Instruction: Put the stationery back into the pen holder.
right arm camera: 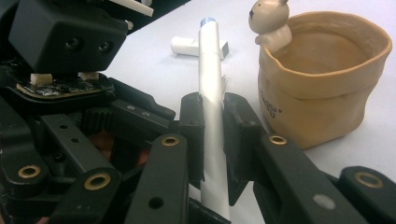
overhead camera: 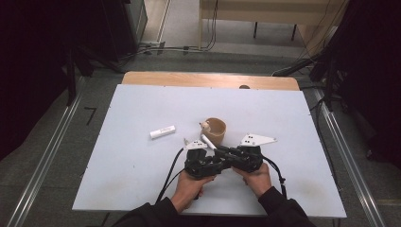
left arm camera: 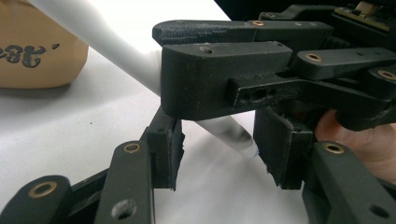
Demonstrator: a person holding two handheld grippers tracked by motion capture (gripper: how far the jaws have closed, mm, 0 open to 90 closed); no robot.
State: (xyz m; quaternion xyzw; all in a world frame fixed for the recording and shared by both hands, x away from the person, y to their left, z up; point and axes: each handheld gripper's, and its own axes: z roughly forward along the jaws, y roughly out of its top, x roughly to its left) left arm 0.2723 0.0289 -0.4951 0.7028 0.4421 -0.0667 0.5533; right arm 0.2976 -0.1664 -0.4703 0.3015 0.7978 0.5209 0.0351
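A white bench [overhead camera: 142,156] is seen on a grey floor [overhead camera: 66,142], its wooden far edge [overhead camera: 210,79] left uncovered. Metal rails [overhead camera: 45,161] are noted along both sides. Cables [overhead camera: 189,48] and a light wooden desk [overhead camera: 265,12] are observed beyond.

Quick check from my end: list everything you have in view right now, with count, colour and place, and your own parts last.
Pen: one, white, clamped between the right gripper's jaws, just in front of the cup.
Pen cap: one, white, lying flat on the table, left of the cup.
Cup: one, tan, with a small rabbit figure on its rim, upright near mid-table.
Table: one, white top with a wooden far edge.
Left gripper: one, black, jaws open around the pen's tip end.
Right gripper: one, black, shut on the pen.
Hands: two, left hand and right hand, dark sleeves, at the near table edge.
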